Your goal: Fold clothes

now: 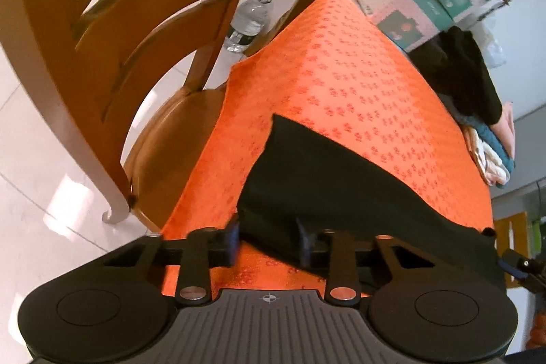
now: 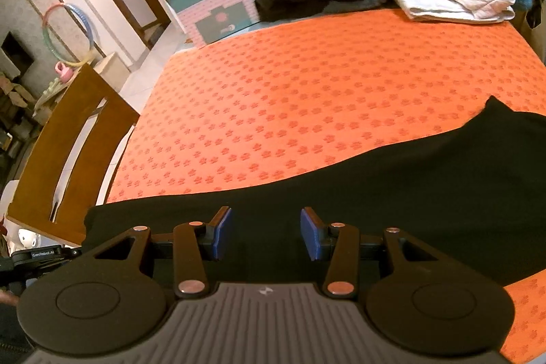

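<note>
Two grippers hang over the near edge of the orange tablecloth (image 2: pixel 307 84), where a black garment (image 2: pixel 375 193) lies spread flat, ready for gripping. The left gripper (image 1: pixel 269 241) and right gripper (image 2: pixel 266 232) both gape wide, holding nothing.

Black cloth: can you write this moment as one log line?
black cloth flat on orange table | left tongs open | right tongs open | fold not begun

Both black two-finger claws, left claw (image 1: pixel 269 243) and right claw (image 2: pixel 267 233), point forward and downward with their blue-padded fingers (image 2: pixel 223 232) spread wide apart, gripping nothing.
</note>
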`<state>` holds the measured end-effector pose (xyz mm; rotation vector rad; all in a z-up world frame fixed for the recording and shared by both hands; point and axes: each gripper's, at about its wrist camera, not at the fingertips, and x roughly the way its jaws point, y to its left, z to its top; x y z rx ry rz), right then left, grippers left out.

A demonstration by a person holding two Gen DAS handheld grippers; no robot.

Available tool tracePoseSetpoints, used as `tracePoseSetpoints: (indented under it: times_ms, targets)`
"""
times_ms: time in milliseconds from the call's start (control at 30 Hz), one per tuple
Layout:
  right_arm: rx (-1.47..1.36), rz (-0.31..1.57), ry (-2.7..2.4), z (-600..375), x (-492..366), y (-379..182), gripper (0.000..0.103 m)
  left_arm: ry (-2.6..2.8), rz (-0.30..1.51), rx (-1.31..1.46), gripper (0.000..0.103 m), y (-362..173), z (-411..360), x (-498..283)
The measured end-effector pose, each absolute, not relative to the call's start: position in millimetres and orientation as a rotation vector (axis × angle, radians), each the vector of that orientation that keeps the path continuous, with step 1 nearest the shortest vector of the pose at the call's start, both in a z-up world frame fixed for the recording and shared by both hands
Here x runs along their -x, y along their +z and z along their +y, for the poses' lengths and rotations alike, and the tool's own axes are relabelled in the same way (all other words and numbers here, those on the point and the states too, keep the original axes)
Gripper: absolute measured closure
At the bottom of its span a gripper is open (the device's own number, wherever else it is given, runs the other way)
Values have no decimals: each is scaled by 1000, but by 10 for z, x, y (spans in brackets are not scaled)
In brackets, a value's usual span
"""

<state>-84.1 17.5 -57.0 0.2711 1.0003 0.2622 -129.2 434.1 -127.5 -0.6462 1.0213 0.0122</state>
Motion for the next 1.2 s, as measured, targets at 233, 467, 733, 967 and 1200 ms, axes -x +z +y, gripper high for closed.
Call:
tracePoseSetpoints:
  times_ms: [233, 467, 733, 967, 1200]
  targets:
    - [-288, 1011, 264, 195, 885, -626, 53, -61, 922, 504, 95, -841, 4114, 1322]
    - [-282, 1041, 374, 335, 770, -597, 53, -239, 857, 329, 95, -508, 3575, 1155]
    - [-361, 1150, 612, 808, 428, -610, 53, -375, 904, 73, 95, -576, 2897, 1025]
    - [-411, 1256, 742, 1190, 144, -733, 53, -453, 901, -30, 95, -609, 2666, 1085]
    - [-464, 1333, 721, 1363, 22, -990, 97, -481, 919, -48, 91, -583, 2649, 1050]
